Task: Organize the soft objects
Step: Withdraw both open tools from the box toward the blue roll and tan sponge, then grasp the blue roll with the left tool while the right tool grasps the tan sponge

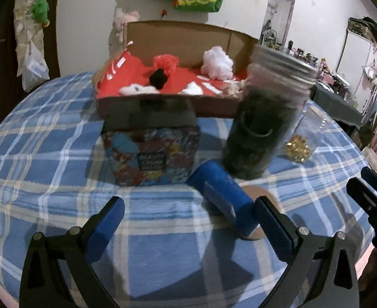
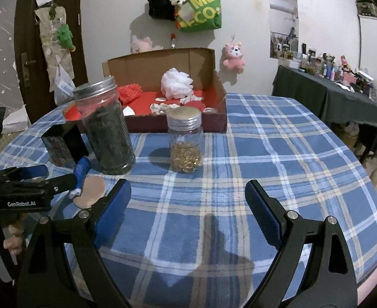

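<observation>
My left gripper (image 1: pixel 188 220) and right gripper (image 2: pixel 188 202) both hover released, empty, over the checked tablecloth (image 2: pixel 278 154). The soft white puff (image 2: pixel 176 79) and red puff (image 2: pixel 129 93) lie in the cardboard box (image 2: pixel 162 61), behind two jars (image 2: pixel 103 125).

On the left claw (image 2: pixel 37 177), seen from my right wrist camera, I could read "GenRobot.AI" in white letters. The green bag (image 2: pixel 200 10) on the wall showed the cut-off letters "MEC" and "ECO". The label on the colourful tin (image 1: pixel 151 159) was too blurred to read.
</observation>
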`<state>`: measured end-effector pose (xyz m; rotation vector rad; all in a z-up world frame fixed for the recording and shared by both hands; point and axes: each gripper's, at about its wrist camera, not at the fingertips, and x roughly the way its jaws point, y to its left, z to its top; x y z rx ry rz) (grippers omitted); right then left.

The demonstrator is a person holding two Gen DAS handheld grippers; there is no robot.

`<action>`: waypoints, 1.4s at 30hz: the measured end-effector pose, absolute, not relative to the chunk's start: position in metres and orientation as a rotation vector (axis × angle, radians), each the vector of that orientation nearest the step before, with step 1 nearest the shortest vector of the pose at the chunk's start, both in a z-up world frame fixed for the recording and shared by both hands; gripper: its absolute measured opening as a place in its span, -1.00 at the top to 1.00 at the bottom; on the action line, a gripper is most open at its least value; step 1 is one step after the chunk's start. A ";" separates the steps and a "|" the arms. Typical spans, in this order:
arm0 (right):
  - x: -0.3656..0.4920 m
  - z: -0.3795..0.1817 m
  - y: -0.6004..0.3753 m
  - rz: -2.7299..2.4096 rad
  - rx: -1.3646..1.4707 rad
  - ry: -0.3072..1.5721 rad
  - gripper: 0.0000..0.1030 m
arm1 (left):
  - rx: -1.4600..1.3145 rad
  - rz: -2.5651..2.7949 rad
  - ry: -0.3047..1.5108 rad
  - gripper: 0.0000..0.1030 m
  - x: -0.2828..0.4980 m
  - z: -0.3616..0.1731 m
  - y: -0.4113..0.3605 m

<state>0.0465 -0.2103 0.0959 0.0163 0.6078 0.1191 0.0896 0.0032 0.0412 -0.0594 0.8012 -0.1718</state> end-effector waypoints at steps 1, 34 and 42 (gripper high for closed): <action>0.048 0.095 -0.208 0.125 0.014 0.612 -0.77 | -0.059 -0.174 0.804 -1.00 0.089 0.041 0.006; 0.074 0.078 -0.187 0.370 0.129 0.752 -0.77 | 0.059 -0.156 0.848 -1.00 0.090 0.035 0.040; 0.090 0.071 -0.154 0.576 0.106 0.845 -0.76 | 0.067 -0.356 0.834 -0.66 0.093 0.047 0.031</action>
